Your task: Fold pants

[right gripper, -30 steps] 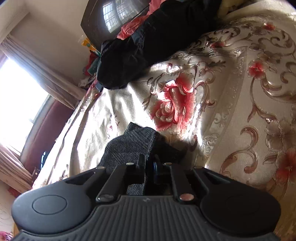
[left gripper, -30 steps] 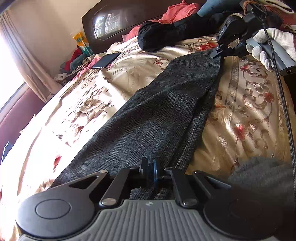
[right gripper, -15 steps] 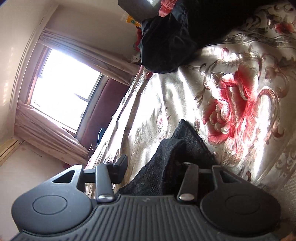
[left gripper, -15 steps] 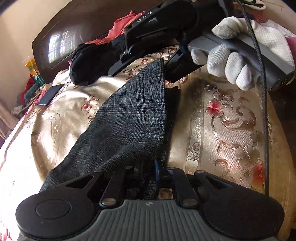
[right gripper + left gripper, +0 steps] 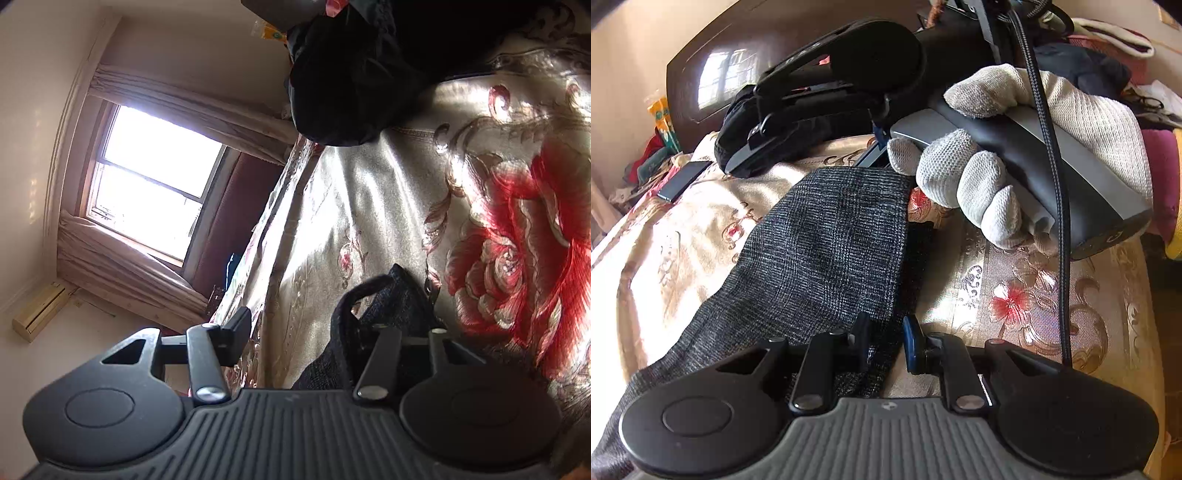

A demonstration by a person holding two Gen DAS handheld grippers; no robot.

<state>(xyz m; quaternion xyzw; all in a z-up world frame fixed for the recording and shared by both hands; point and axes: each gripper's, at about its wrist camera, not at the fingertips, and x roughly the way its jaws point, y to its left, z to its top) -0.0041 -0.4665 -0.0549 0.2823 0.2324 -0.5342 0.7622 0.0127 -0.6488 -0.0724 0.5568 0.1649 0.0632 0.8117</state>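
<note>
Across the lower half of the left wrist view, grey checked pants (image 5: pixel 827 258) lie on a floral bedspread (image 5: pixel 1027 295); the left gripper (image 5: pixel 886 341) has just been opening, cloth between its slightly parted jaws. Only this view shows the gloved hand (image 5: pixel 1008 155) and a phone (image 5: pixel 683 179). The right wrist view alone shows a window (image 5: pixel 147 184); the right gripper (image 5: pixel 314 332) gapes, pants edge loose between.

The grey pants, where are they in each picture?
Left wrist view: the grey pants run from bottom left up to the middle, ending by the gloved hand.
Right wrist view: only a bunched end of them shows, low and middle.
Shared landmark: the flowered bedspread under them.
</note>
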